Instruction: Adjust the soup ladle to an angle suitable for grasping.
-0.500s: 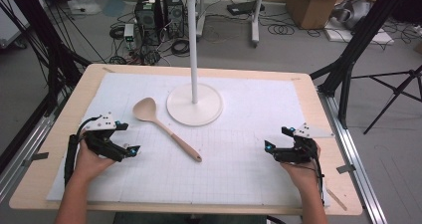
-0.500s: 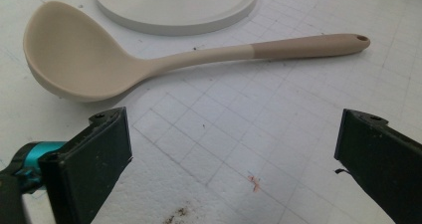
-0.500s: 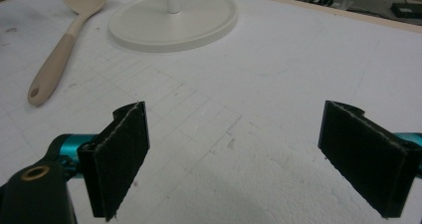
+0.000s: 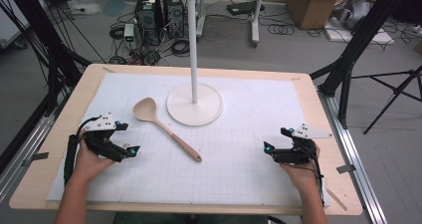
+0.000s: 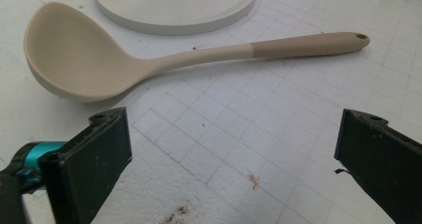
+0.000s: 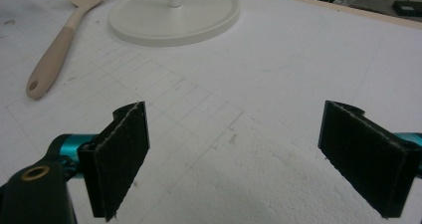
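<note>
Lying beside white stand base (image 4: 194, 104), beige ladle (image 4: 164, 126) with empty bowl, both grippers' jaws spread wide

Surface (image 4: 249, 179): the gridded foam lies bare from 3 through 6 to 9 o'clock. The white stand (image 4: 194, 103) rises at centre toward 12 o'clock, barring passage there. At 10 o'clock the ladle (image 4: 164, 126) lies diagonally just beside the stand's base, ahead of the left gripper's (image 4: 127, 138) wide-apart jaws.
</note>
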